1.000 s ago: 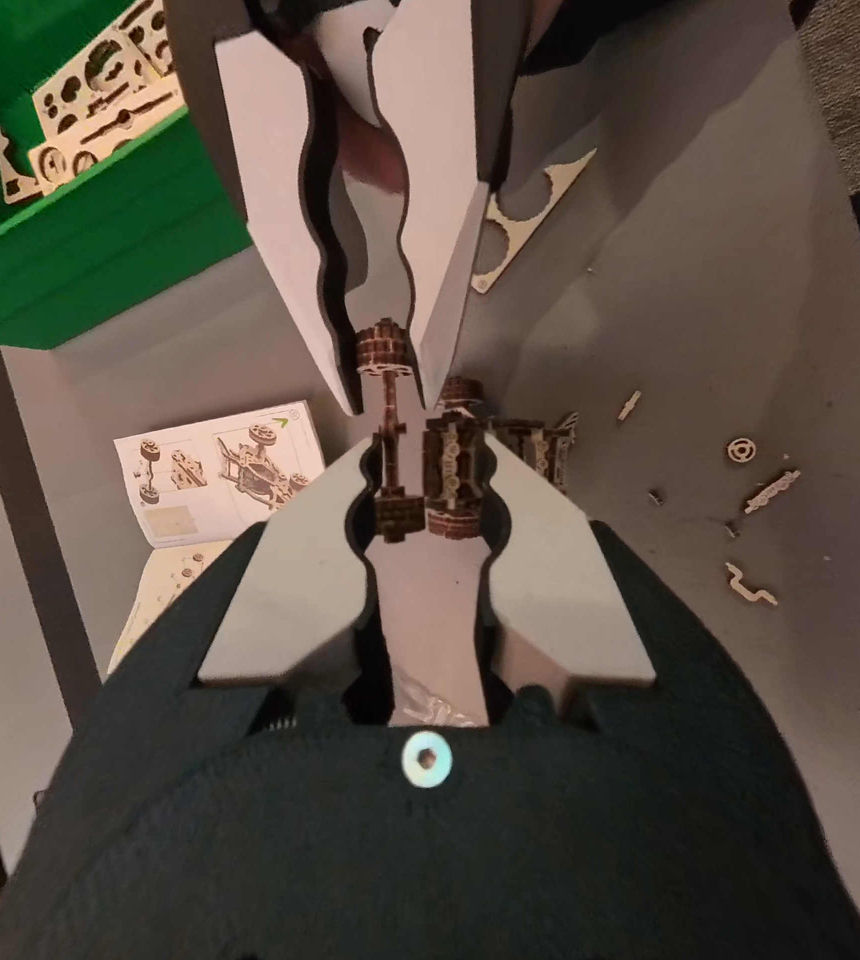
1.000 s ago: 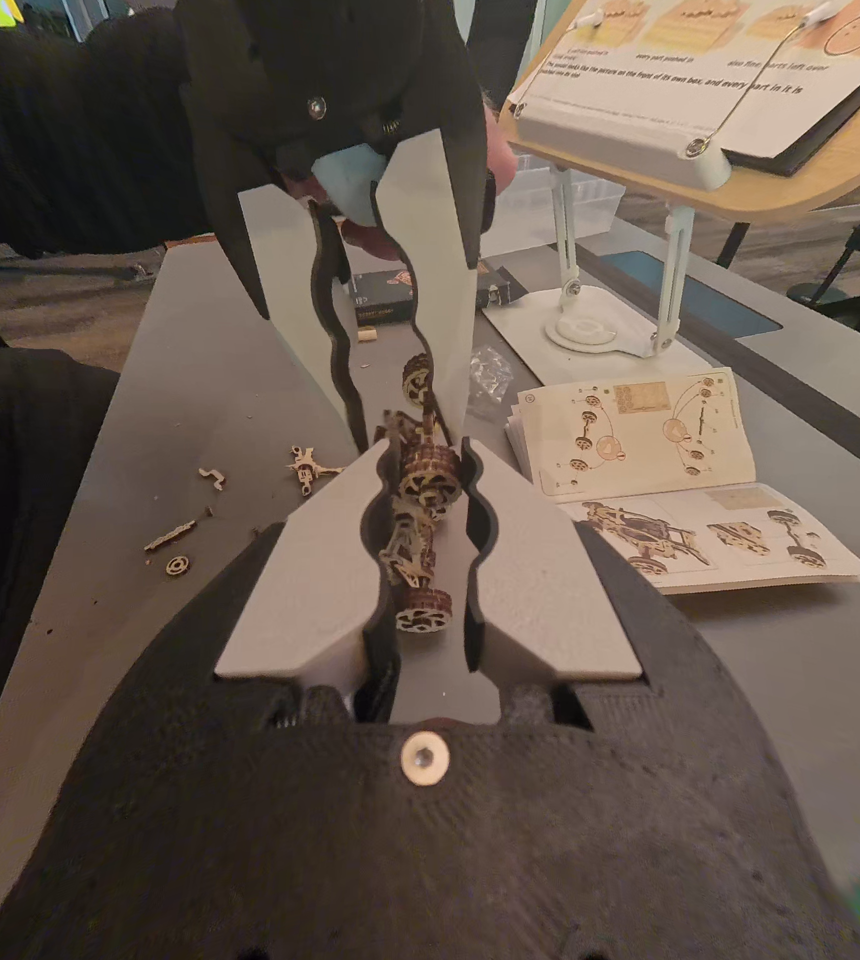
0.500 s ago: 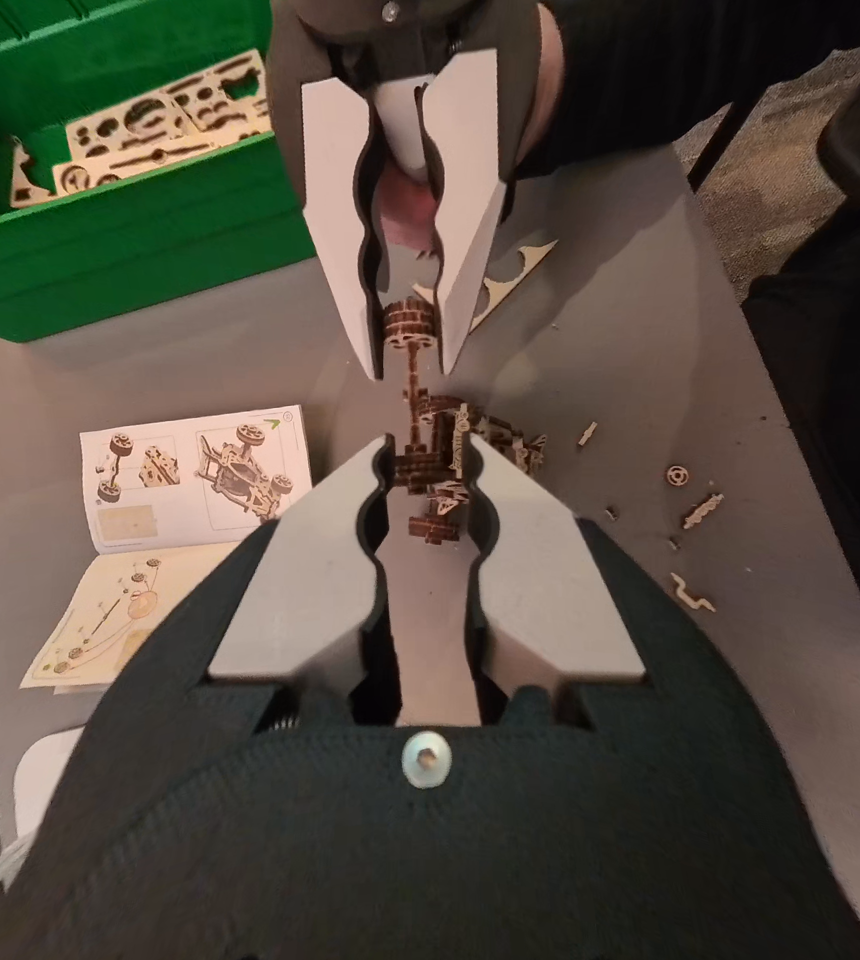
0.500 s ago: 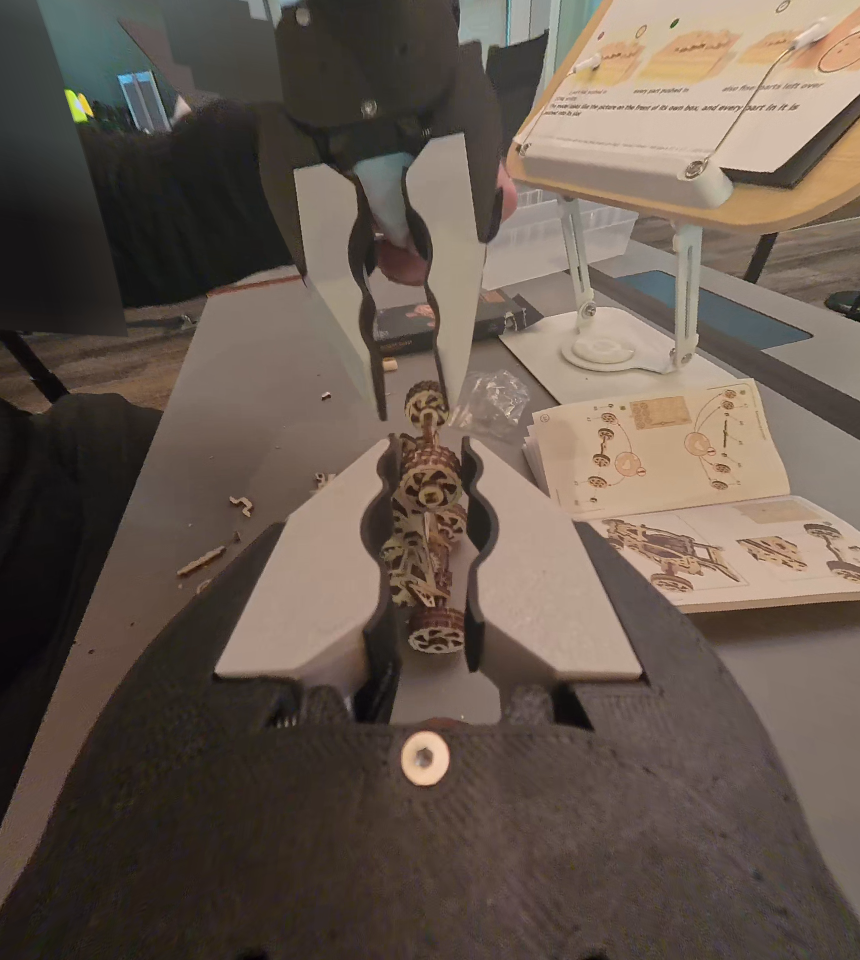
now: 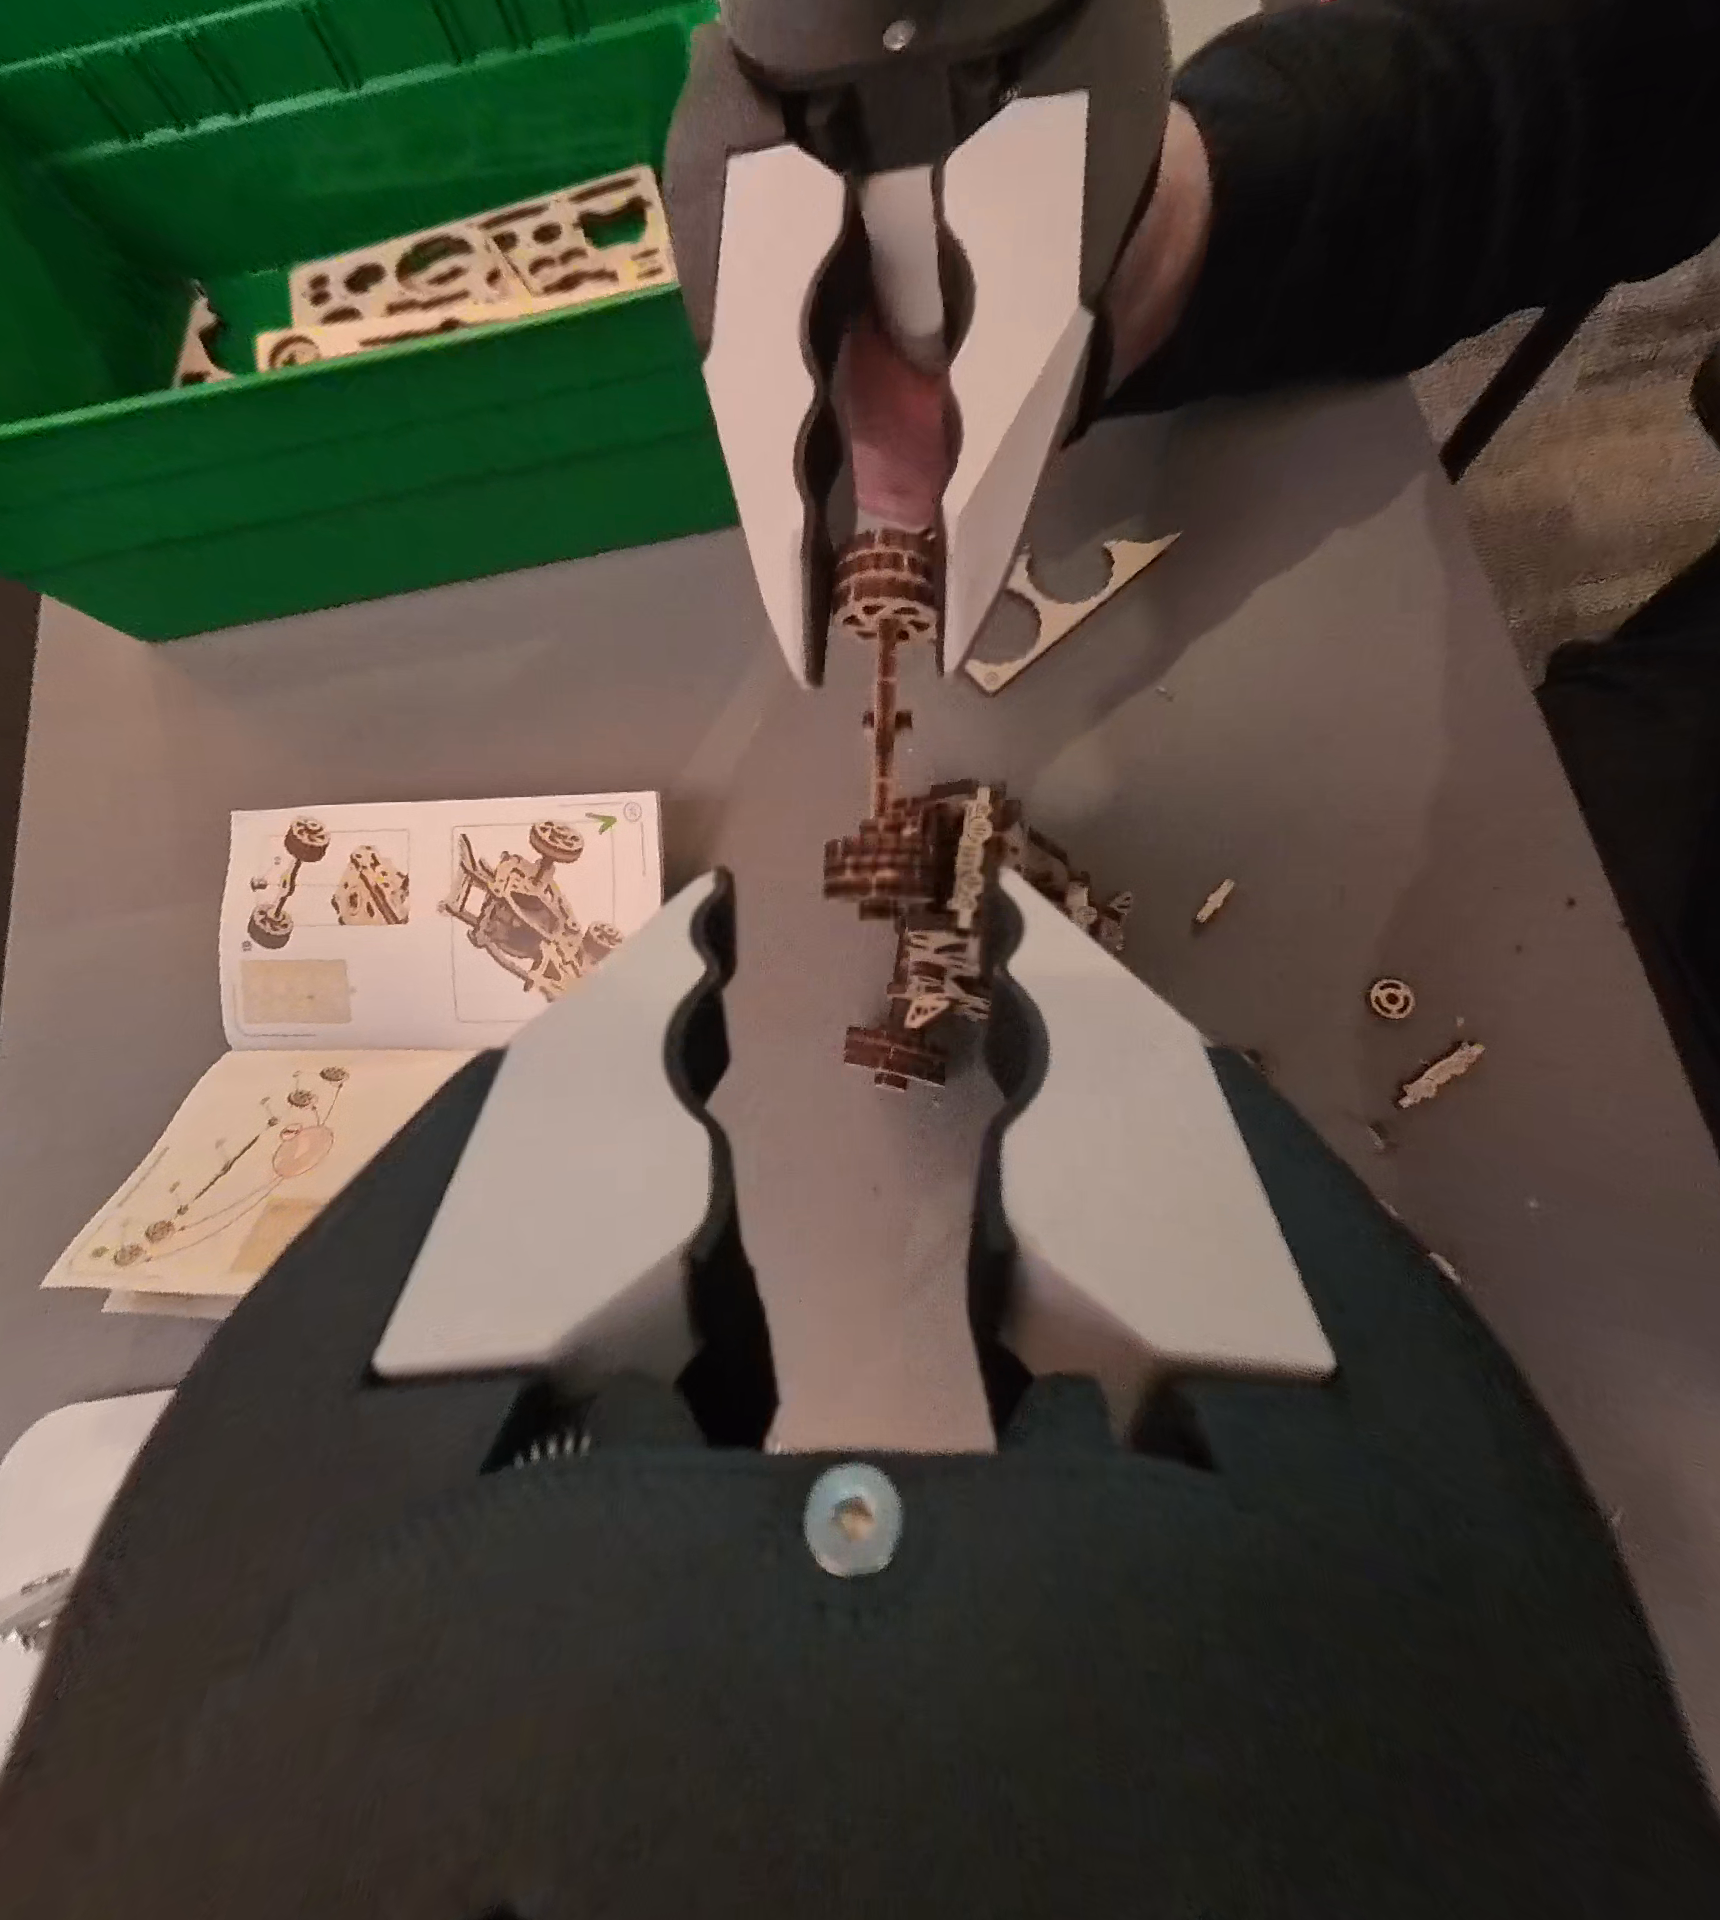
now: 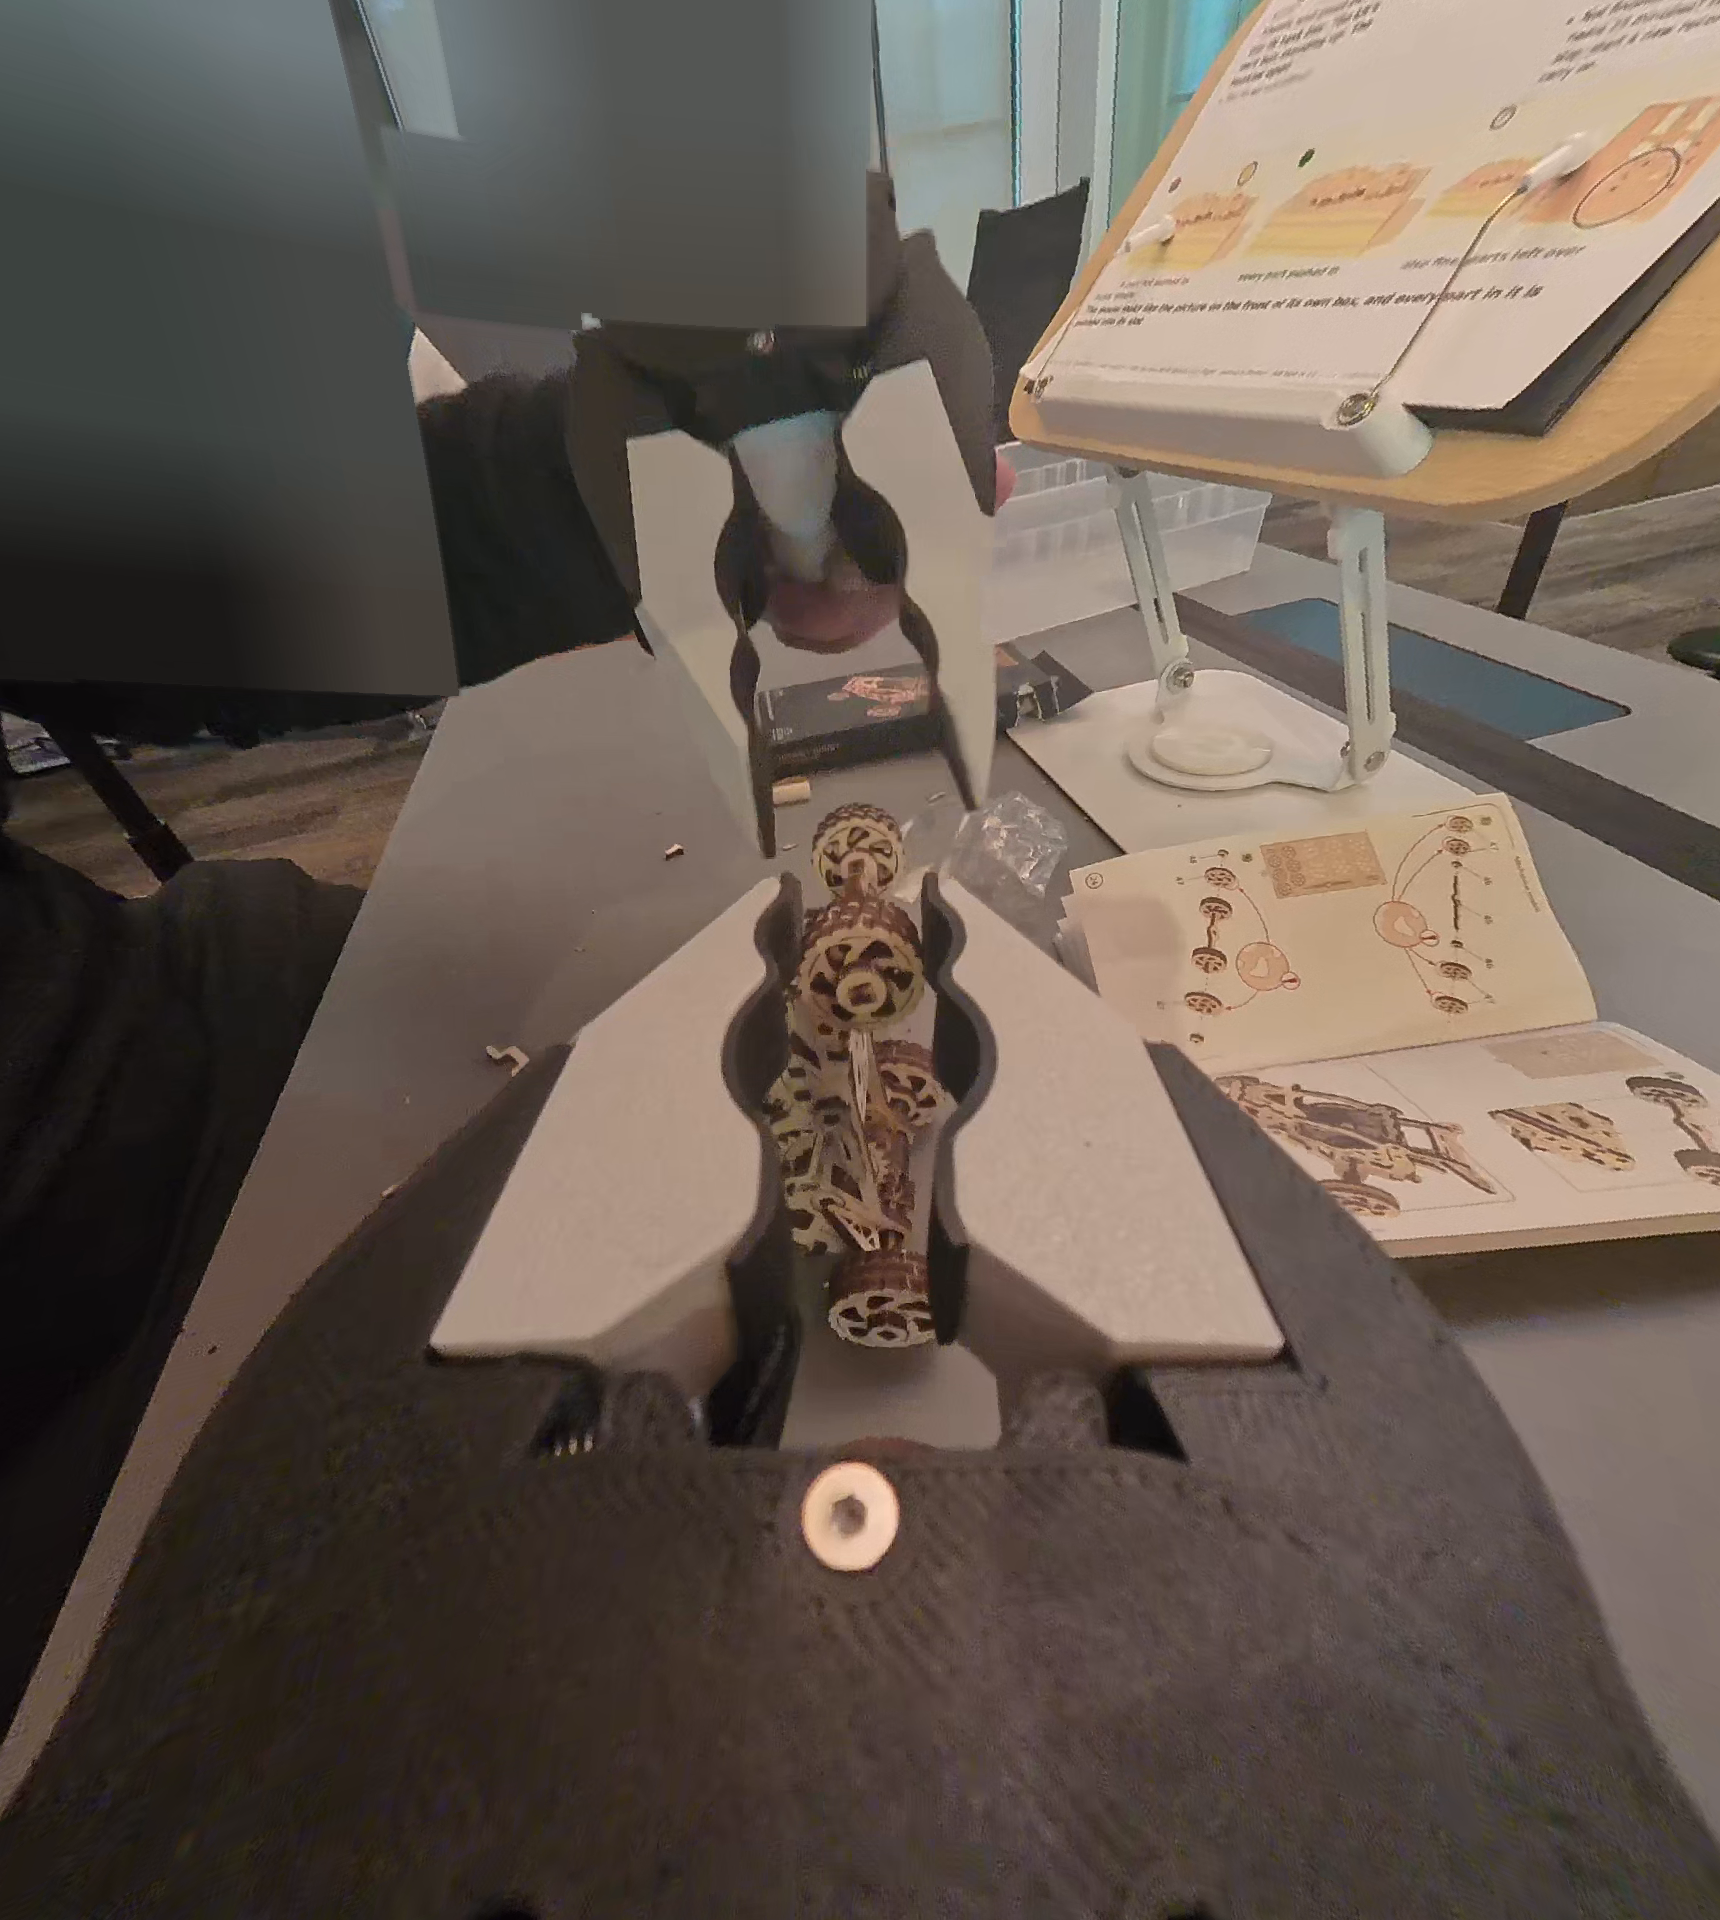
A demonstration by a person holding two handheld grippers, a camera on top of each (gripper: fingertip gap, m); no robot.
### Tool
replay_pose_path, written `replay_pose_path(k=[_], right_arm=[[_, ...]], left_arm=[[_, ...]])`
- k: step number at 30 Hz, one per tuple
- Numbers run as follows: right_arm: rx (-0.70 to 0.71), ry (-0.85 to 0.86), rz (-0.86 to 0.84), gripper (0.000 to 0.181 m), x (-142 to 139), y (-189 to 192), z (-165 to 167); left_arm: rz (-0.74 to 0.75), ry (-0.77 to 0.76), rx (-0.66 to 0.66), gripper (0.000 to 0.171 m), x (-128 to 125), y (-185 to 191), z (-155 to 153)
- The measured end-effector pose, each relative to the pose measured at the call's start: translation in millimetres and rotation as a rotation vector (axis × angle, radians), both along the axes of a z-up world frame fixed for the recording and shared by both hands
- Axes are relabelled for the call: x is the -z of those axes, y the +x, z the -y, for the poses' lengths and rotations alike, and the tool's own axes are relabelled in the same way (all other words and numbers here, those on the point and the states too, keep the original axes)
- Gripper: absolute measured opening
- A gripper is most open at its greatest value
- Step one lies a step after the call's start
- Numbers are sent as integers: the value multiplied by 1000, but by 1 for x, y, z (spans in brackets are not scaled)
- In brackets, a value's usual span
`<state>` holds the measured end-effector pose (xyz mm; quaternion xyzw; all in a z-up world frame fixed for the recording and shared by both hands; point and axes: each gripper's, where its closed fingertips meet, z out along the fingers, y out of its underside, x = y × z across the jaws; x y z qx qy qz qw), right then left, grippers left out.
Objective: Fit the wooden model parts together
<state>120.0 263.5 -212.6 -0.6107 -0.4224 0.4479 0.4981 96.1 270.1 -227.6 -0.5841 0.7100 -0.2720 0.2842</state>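
The wooden model car (image 5: 949, 935) hangs above the grey table (image 5: 1303, 790). My right gripper (image 6: 858, 894) is shut on one wheel (image 6: 856, 966) of its axle. In the left wrist view the right gripper (image 5: 877, 670) comes in from the top, clamping that wheel (image 5: 887, 587). My left gripper (image 5: 864, 883) is open, its fingers standing either side of the car's body. The body is close to the left gripper's right finger (image 5: 1095, 1039). In the right wrist view the left gripper (image 6: 868, 826) faces me, jaws apart, just beyond the far wheel (image 6: 856, 844).
A green bin (image 5: 316, 499) with wooden part sheets (image 5: 482, 270) stands at the back left. An open instruction booklet (image 5: 420, 914) lies on the table. A scrap sheet (image 5: 1074, 592) and small loose bits (image 5: 1391, 1000) lie to the right. A book stand (image 6: 1251, 416) and black box (image 6: 856, 717) stand behind. Both grippers' tips are close together, under 4 cm apart.
My left gripper's jaws have spread wider and no longer clamp the car. The car now hangs from the right gripper alone, and both grippers have drawn slightly apart.
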Motion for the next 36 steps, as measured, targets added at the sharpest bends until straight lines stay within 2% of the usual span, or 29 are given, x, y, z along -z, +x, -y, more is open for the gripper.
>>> replay_pose_path(k=[3,5,11,14,16,19,24,36], right_arm=[[-4,-3,-25,20,-4,1,0],[-8,-2,-25,20,-3,-1,1],[-14,-17,-50,20,-6,1,0],[-18,-32,-30,34,-3,3,-2],[-9,-39,-15,32,0,7,-4],[-28,-41,11,20,5,8,-3],[-15,-23,45,20,12,6,-3],[-45,-114,94,20,39,0,-2]], left_arm=[[59,-35,-1,34,-1,4,4],[62,-37,2,19,2,6,5],[114,-54,0,19,-1,8,5],[86,-16,7,19,1,5,2],[82,-13,9,19,0,5,0],[54,-2,24,19,4,4,-1],[6,6,48,19,10,2,-2],[-76,-48,111,19,28,-5,-3]])
